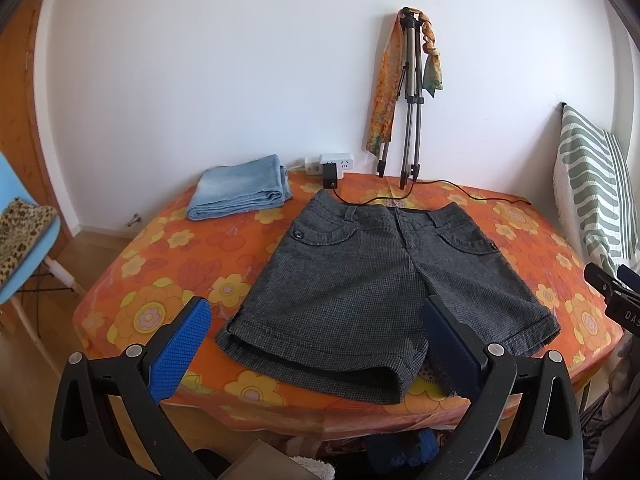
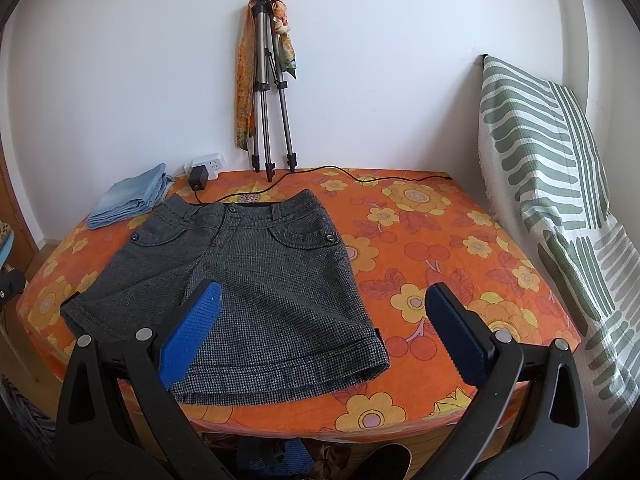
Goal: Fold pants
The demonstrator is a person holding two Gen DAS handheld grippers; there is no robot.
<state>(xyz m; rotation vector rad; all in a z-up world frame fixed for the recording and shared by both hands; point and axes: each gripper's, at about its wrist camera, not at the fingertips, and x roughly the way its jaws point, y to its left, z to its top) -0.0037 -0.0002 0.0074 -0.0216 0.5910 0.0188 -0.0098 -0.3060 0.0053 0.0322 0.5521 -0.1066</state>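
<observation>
left tool [image 1: 316,344]: wide, holding nothing, over near hem
right tool [image 2: 320,332]: wide, holding nothing
pants [image 1: 384,280]: flat on surface [image 1: 160,264], waistband at 12 o'clock, hems at 6
step: likely pinch one leg's outer edge at hem and waist, fold across evenly

Matt woven shorts [image 1: 372,292] on soft floral tablecloth [image 1: 168,264]

The only readable lettering is "DAS", white on the black body of the right tongs [image 1: 616,292], cut off at the left wrist view's edge.
</observation>
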